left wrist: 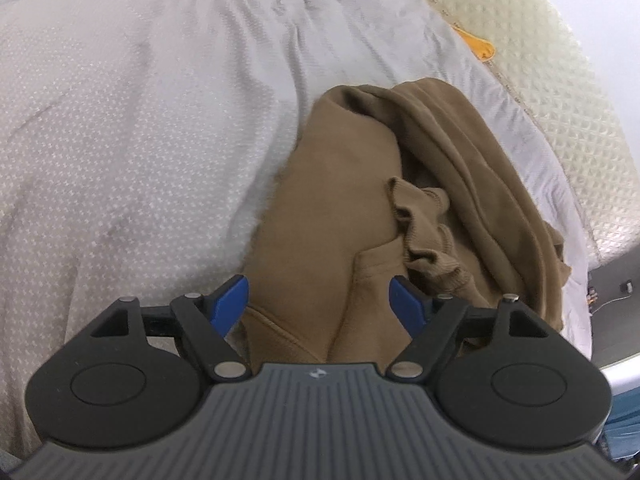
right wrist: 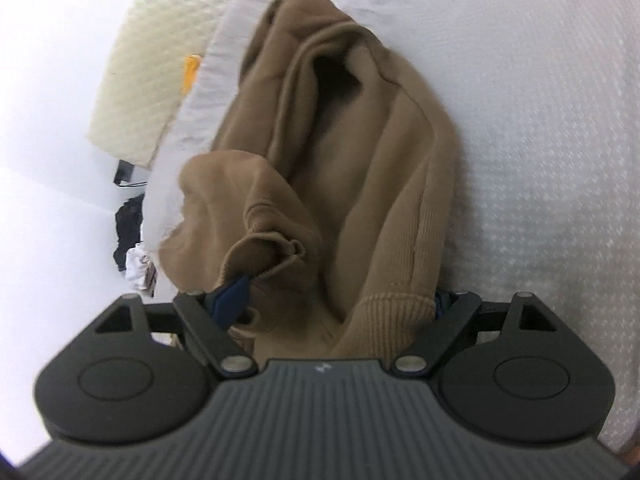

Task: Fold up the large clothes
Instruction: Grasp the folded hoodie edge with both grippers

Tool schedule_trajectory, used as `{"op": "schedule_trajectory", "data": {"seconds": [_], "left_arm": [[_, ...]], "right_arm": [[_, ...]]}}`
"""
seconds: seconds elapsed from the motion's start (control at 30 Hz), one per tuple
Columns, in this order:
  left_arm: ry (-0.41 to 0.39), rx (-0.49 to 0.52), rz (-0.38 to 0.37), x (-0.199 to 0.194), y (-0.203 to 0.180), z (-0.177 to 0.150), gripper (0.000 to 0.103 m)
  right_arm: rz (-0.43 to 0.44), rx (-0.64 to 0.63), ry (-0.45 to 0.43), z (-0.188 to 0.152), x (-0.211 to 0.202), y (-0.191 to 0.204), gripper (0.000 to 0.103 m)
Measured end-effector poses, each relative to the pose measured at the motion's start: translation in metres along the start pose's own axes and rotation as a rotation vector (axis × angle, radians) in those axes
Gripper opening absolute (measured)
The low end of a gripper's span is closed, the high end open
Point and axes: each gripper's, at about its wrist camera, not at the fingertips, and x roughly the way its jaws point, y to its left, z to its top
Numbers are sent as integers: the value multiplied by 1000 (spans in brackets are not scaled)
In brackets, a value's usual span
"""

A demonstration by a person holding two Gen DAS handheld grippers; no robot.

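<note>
A tan brown sweatshirt [left wrist: 340, 208] lies bunched in a heap on a white patterned bedspread [left wrist: 120, 140]. My left gripper [left wrist: 320, 300] is open, its blue fingertips [left wrist: 232, 300] spread wide on either side of a fold of the sweatshirt's fabric. In the right wrist view the same sweatshirt [right wrist: 360, 160] rises in a crumpled mound. My right gripper [right wrist: 340, 292] is open wide with cloth and a ribbed cuff [right wrist: 392, 312] draped between and over its blue fingertips [right wrist: 236, 292], the right one mostly hidden.
A cream waffle-textured mattress edge [left wrist: 540, 60] runs along the far side of the bed, with an orange tag [left wrist: 480, 46] by it. Dark clutter and cables lie on the floor [right wrist: 128, 224] beside the bed. The bedspread [right wrist: 540, 140] stretches to the right.
</note>
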Motion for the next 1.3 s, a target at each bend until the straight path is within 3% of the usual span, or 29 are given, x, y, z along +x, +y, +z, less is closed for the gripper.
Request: {"op": "schedule_trajectory", "data": {"seconds": [0.1, 0.2, 0.37, 0.53, 0.67, 0.77, 0.83, 0.97, 1.1, 1.23, 1.3], "left_arm": [[33, -2, 8, 13, 2, 0, 84], [30, 4, 17, 20, 1, -1, 87], [27, -34, -6, 33, 6, 2, 88], [15, -35, -23, 40, 4, 5, 88], [25, -44, -58, 45, 5, 8, 88], [34, -44, -151, 37, 4, 8, 87], [31, -14, -268, 24, -2, 6, 87], [-28, 56, -371, 0, -14, 2, 87], [17, 10, -274, 16, -7, 1, 87], [90, -61, -136, 45, 5, -1, 79], [111, -90, -135, 53, 8, 0, 79]], "right_arm": [[-6, 43, -14, -3, -1, -9, 85], [-76, 98, -32, -7, -3, -19, 74], [-174, 133, -108, -4, -12, -31, 71], [-189, 110, -119, -2, -10, -34, 71], [-162, 125, -63, 0, 8, -36, 70], [-126, 134, -64, -2, 7, -33, 70], [-89, 154, -57, -1, 7, -33, 70], [-57, 167, -61, -3, 3, -34, 70], [-86, 148, -57, -4, 5, -30, 70], [-158, 91, -25, -7, 16, -28, 56], [-178, 75, -20, -7, 20, -27, 51]]}}
